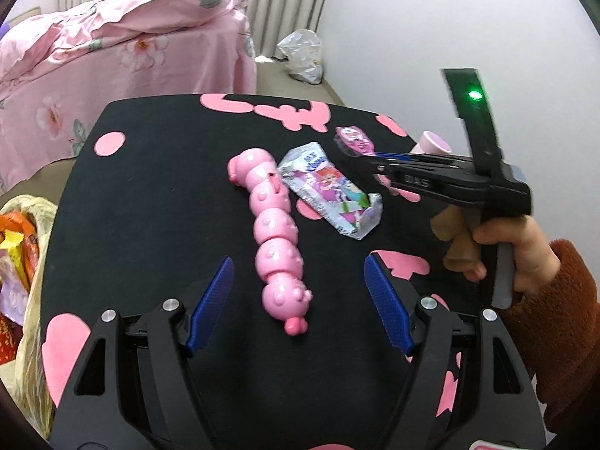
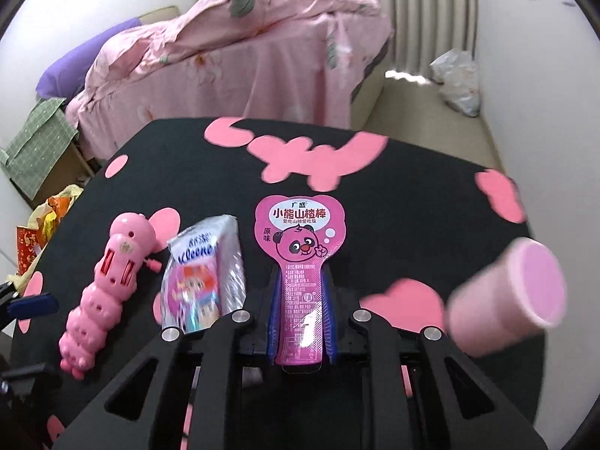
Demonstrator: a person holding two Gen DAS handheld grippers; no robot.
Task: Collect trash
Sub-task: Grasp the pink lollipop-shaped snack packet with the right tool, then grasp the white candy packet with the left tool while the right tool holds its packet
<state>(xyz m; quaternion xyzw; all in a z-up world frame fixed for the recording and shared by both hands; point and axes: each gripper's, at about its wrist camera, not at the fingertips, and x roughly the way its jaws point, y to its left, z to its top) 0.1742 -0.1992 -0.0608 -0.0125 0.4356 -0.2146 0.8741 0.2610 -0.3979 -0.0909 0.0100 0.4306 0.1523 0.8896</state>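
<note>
Pink snack wrapper (image 2: 300, 262) between blue fingers (image 2: 330, 311)

On the desk (image 2: 431, 202), a toy caterpillar (image 2: 101, 292) lies left of a tissue pack (image 2: 202, 273); a snack wrapper (image 2: 300, 262) sits right of it, a cup (image 2: 506, 296) farther right, a bed (image 2: 243, 67) behind.

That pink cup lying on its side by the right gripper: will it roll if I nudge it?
Probably. The pink cup lies on its side, round wall on the tablecloth, so it could roll, likely curving since it tapers. It looks thin and light, so a firm squeeze might crush it.
</note>
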